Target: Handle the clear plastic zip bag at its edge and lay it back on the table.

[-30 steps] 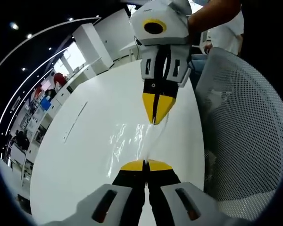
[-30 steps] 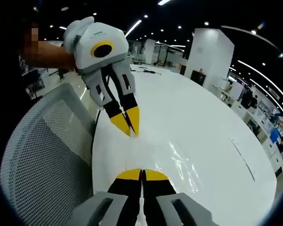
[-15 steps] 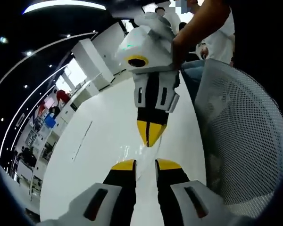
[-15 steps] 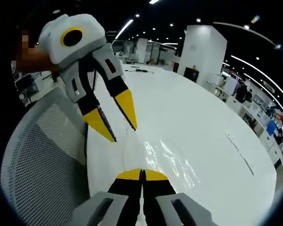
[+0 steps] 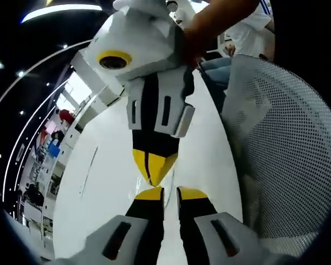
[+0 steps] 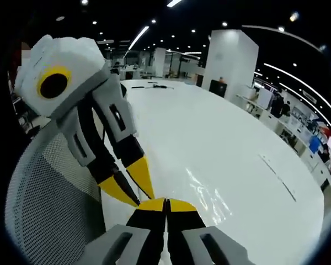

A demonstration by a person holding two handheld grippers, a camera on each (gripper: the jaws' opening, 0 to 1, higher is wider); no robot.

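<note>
Right gripper [image 6: 166, 202]: jaws pressed together, apparently pinching the clear zip bag [image 6: 209, 193] by its near edge, so the film drapes onto the white table [image 6: 220, 143]. Left gripper [image 5: 164, 192], just beside it: jaws slightly parted, holding nothing. Mesh chair [image 5: 287, 160] borders the table.

Glossy plastics over a shiny white tabletop

The smooth white table [image 6: 226, 149] has a glossy, reflective finish; on it the clear plastic zip bag [image 6: 207, 193] shows as thin, crinkled film with bright glints. The left gripper [image 6: 133, 189] and right gripper [image 5: 153, 172] wear smooth white plastic shells with matt yellow-and-black jaws. The grey chair back [image 5: 287, 154] is perforated mesh cloth.
</note>
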